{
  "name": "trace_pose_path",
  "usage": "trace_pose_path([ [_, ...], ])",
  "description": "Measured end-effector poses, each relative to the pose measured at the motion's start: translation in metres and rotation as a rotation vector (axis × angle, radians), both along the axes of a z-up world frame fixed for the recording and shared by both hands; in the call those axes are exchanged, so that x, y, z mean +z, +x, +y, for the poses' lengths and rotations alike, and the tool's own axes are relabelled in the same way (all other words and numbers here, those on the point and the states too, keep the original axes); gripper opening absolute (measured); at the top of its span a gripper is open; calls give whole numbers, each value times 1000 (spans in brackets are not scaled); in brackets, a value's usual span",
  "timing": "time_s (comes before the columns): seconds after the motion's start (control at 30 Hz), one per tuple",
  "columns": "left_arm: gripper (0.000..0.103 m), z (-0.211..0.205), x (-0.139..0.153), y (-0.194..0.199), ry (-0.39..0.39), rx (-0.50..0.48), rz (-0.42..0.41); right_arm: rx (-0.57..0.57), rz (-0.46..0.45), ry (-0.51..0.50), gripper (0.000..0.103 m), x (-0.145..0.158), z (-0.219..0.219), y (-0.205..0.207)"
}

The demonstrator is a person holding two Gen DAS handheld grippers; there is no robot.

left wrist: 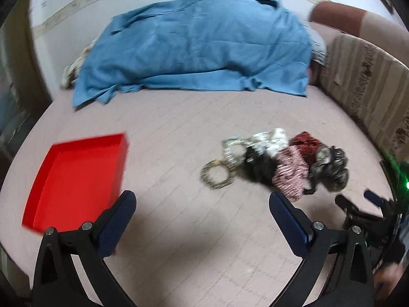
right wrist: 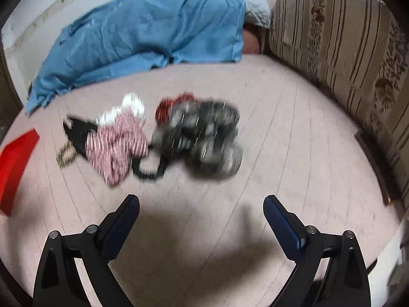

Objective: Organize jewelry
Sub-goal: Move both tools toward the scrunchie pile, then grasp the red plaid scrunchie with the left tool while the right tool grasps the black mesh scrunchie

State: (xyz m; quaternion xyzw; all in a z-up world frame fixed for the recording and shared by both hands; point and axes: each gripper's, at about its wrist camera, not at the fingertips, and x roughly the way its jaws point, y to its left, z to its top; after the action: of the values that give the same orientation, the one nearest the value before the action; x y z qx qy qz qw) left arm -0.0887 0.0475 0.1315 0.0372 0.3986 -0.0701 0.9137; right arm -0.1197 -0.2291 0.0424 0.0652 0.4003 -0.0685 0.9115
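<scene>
Lying far of both claws, the pile (right wrist: 163, 138) is spread left-to-right on the bed (right wrist: 281, 140), dead ahead of the released right claw (right wrist: 202, 208); from the released left claw (left wrist: 202, 203) it sits far-right, the tray (left wrist: 76, 176) left.

In front of you the pale pink quilted bed surface (left wrist: 179, 117) carries a shallow red tray (left wrist: 76, 176), a heap of fabric scrunchies and bangles (left wrist: 276, 161), and a crumpled blue cloth (left wrist: 199, 43).
</scene>
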Motion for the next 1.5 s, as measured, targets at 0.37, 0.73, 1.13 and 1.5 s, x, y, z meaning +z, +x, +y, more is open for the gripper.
trace_pose_path([
  [0.37, 88, -93, -7, 36, -18, -218, 66, 10, -57, 152, 81, 0, -55, 46],
  [0.73, 70, -136, -60, 78, 4, -293, 199, 115, -69, 347, 65, -12, -55, 56],
  [1.13, 13, -149, -90, 88, 7, -302, 285, 189, -21, 378, 43, -22, -46, 69],
  [1.5, 13, -91, -27, 50, -148, -247, 198, 207, -8, 382, 14, -23, -42, 65],
])
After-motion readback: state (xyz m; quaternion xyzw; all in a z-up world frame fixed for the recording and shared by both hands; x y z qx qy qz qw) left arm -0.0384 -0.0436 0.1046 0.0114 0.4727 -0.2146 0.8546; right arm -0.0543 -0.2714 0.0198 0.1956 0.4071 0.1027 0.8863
